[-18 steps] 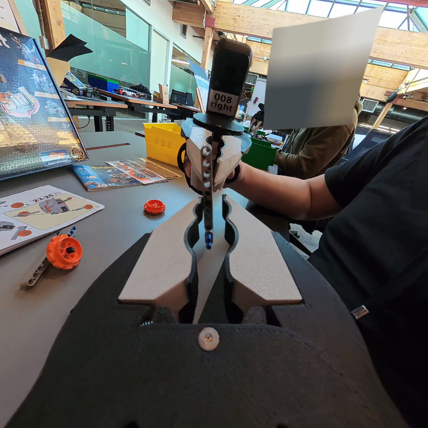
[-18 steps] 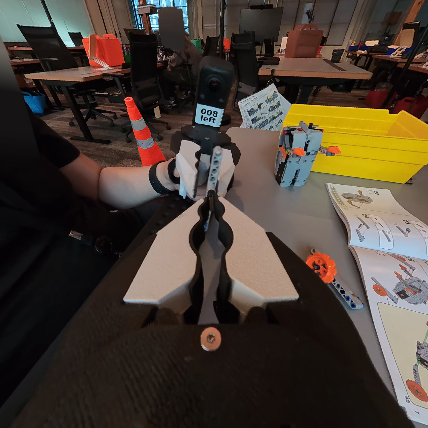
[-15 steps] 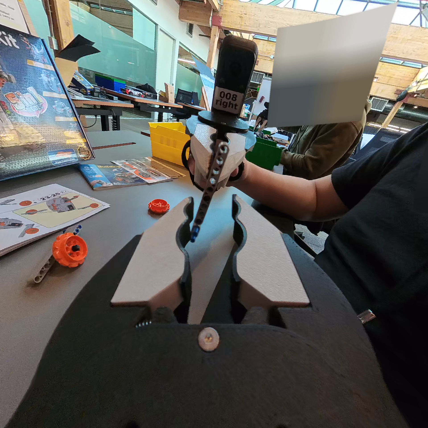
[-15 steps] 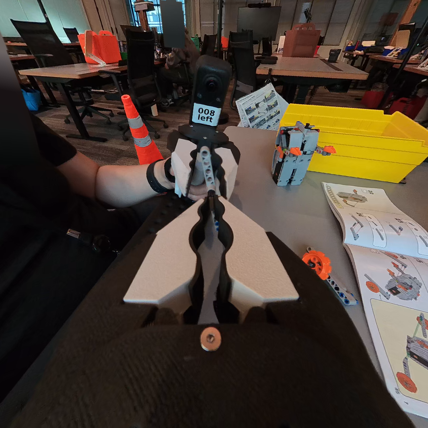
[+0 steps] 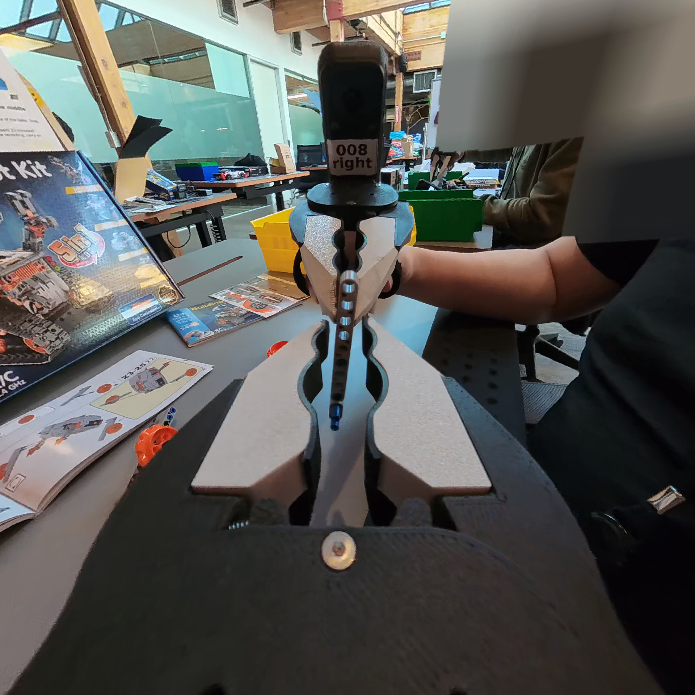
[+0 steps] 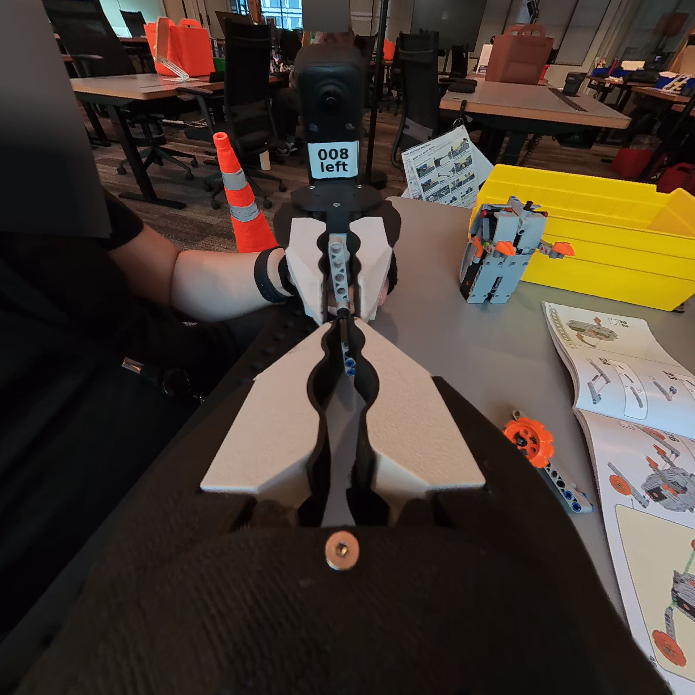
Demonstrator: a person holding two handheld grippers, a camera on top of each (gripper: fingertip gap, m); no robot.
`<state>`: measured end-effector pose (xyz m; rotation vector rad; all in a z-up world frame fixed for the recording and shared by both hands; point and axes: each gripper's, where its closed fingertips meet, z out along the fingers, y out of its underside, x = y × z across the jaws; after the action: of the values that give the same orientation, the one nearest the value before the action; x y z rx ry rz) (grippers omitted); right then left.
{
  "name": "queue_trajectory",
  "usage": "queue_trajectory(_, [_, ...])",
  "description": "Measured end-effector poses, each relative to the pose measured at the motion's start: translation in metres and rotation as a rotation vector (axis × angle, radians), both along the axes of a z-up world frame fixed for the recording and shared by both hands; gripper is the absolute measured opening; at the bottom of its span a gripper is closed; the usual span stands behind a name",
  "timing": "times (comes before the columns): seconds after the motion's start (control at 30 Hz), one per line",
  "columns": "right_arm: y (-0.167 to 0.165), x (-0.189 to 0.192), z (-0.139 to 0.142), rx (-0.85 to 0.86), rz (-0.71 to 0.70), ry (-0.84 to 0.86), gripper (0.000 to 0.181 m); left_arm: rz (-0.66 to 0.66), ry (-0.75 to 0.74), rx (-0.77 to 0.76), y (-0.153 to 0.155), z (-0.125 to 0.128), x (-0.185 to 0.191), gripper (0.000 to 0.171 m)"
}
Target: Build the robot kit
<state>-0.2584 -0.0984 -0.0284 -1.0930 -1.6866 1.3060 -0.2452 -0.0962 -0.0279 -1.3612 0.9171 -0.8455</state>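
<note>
Reaching from the clamped right tongs [image 6: 344,323], grey beam [image 5: 344,338] between parted, empty left tongs [image 5: 344,327].

A grey worktop [image 6: 459,361] carries a yellow bin [image 6: 601,240] at its far right, with a grey-and-orange brick model [image 6: 496,255] standing just beside it. Nearer lie an open instruction booklet [image 6: 639,413] and an orange gear on a beam [image 6: 528,440]. The left wrist view adds a kit box [image 5: 75,255] and leaflets [image 5: 233,312].
</note>
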Motion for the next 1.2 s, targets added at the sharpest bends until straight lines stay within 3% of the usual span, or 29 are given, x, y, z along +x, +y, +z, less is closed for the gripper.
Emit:
queue_trajectory(0.5, [-0.0058,0.0012,-0.0002,0.045,0.019,0.004,0.002,0.0,0.028,0.045,-0.0058,-0.0029,0.0007,0.006])
queue_trajectory(0.67, [-0.0021,0.004,0.0055,0.045,0.007,0.029,0.002,0.021,0.006,0.032,-0.0055,-0.0031,-0.0044,0.016])
queue_trajectory(0.8, [-0.0015,0.0047,0.0068,0.054,0.001,0.032,0.003,0.017,0.003,0.018,-0.0058,-0.0051,-0.0073,0.008])
queue_trajectory(1.2, [-0.0024,0.0018,0.0006,0.026,0.005,0.008,0.003,-0.007,-0.012,-0.027,-0.0064,-0.0064,-0.0062,0.005])
